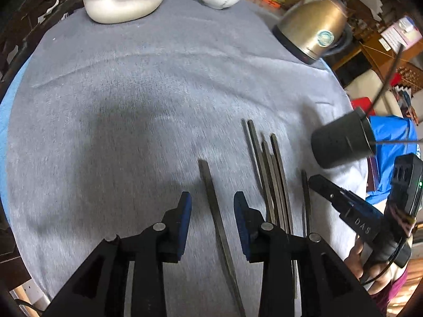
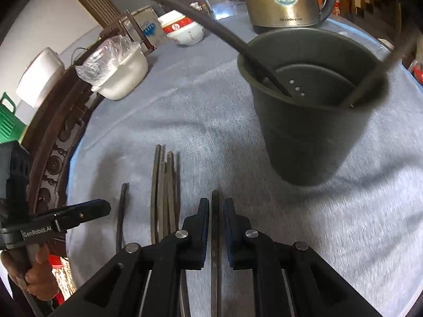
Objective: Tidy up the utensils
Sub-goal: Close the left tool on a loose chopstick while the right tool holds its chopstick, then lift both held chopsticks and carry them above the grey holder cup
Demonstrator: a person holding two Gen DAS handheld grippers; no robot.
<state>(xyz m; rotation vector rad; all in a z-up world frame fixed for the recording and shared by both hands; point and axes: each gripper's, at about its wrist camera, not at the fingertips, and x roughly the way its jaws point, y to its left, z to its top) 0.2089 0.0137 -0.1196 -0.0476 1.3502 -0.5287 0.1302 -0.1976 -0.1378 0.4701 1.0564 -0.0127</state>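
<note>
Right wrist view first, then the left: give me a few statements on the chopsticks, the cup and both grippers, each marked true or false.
1. The right gripper is closed on a single chopstick. True.
2. The dark cup is empty. False: two chopsticks already lean inside it.
3. The left gripper is clamped on a chopstick. False: its pads stand apart, and the lone chopstick between them lies free on the grey cloth.
4. A bundle of chopsticks lies on the cloth between the two grippers. True.
5. The brass kettle stands behind the cup, seen from the right wrist. True.
6. The white tub holds chopsticks. False: it is covered with clear plastic.
</note>
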